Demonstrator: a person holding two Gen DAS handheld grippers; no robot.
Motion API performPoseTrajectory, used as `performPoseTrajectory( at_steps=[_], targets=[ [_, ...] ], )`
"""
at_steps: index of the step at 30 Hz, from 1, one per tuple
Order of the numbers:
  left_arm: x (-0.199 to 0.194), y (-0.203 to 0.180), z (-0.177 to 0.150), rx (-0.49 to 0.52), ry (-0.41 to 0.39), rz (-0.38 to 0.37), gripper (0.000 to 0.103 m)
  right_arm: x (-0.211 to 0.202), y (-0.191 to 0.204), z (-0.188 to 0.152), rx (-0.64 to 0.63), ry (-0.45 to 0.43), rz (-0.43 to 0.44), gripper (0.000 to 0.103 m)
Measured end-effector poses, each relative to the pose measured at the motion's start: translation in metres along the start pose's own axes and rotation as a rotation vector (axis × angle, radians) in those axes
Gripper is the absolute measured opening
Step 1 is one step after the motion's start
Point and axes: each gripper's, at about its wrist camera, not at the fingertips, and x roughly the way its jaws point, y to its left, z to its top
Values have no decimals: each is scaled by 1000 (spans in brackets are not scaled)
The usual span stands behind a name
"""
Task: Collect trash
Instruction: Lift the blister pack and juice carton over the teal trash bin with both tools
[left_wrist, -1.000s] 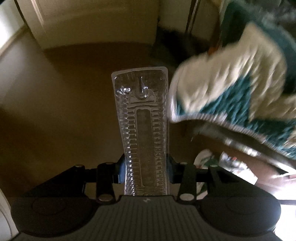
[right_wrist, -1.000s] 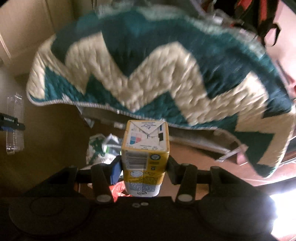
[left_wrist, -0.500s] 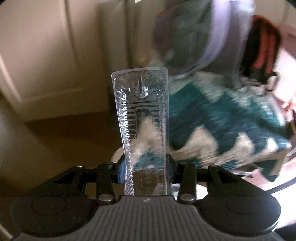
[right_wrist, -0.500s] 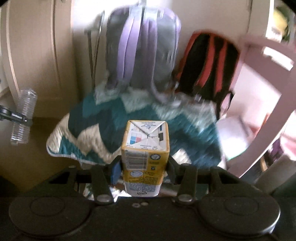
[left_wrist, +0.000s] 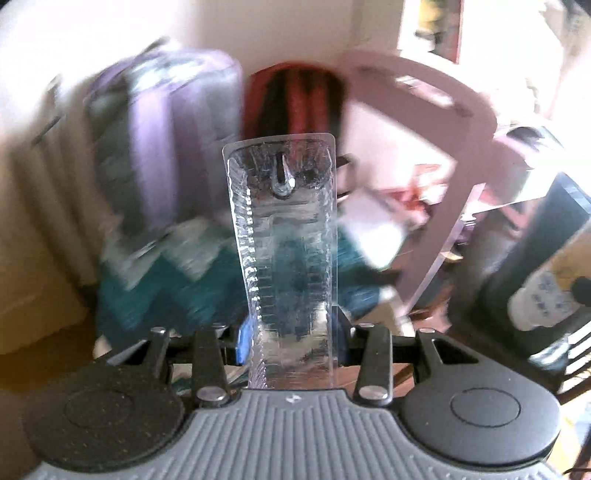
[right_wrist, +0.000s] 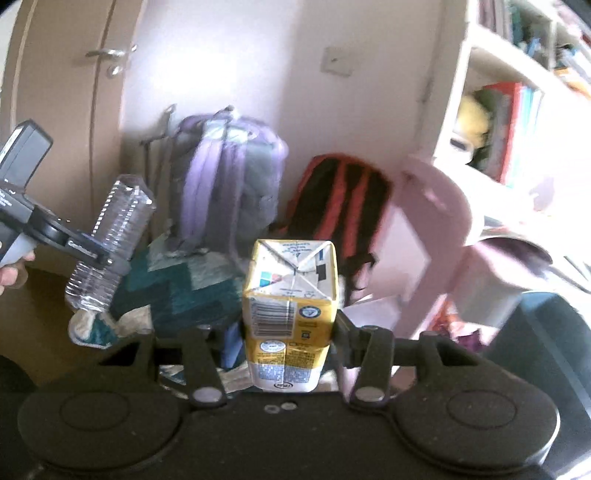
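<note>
A clear ribbed plastic bottle (left_wrist: 288, 240) stands up between the fingers of my left gripper (left_wrist: 291, 332), which is shut on it. In the right wrist view the same bottle (right_wrist: 110, 254) hangs tilted at the left, clamped in the left gripper (right_wrist: 92, 254), with a person's hand on the handle at the edge. My right gripper (right_wrist: 290, 332) is shut on a yellow and white drink carton (right_wrist: 291, 295), held upright. The carton (left_wrist: 546, 295) also shows, blurred, at the right edge of the left wrist view.
A purple backpack (right_wrist: 229, 177) and a red and black backpack (right_wrist: 343, 199) lean on the wall ahead. Below them lies a teal and white zigzag blanket (right_wrist: 177, 291). To the right are a pink chair (right_wrist: 436, 206), a bookshelf (right_wrist: 517, 110) and a dark bin (right_wrist: 546, 332). A door (right_wrist: 66, 92) is at the left.
Both grippers have risen and tipped up. The views went from the floor and the blanket's underside to the backpacks, wall and chair. Both grips are unchanged.
</note>
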Motion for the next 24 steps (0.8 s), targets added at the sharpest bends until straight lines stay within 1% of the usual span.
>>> performPoseTrajectory(
  at_steps=[6, 9, 14, 19, 22, 24],
  targets=[
    [-18, -103, 55, 123, -77, -100, 41, -31, -63, 14, 73, -52, -115, 48],
    [-28, -153, 76, 182, -119, -147, 41, -47, -94, 20, 102, -78, -177, 48],
    [-37, -235, 111, 276, -153, -231, 41, -67, -150, 17, 149, -93, -273, 48],
    [-25, -312, 127, 363, -164, -298, 42, -77, -202, -1, 220, -77, -359, 48],
    [-9, -354, 133, 391, -130, -335, 42, -74, -225, -15, 260, -46, -376, 49],
    [6, -378, 134, 416, -103, -332, 42, -68, -236, -28, 283, -16, -372, 49]
  ],
)
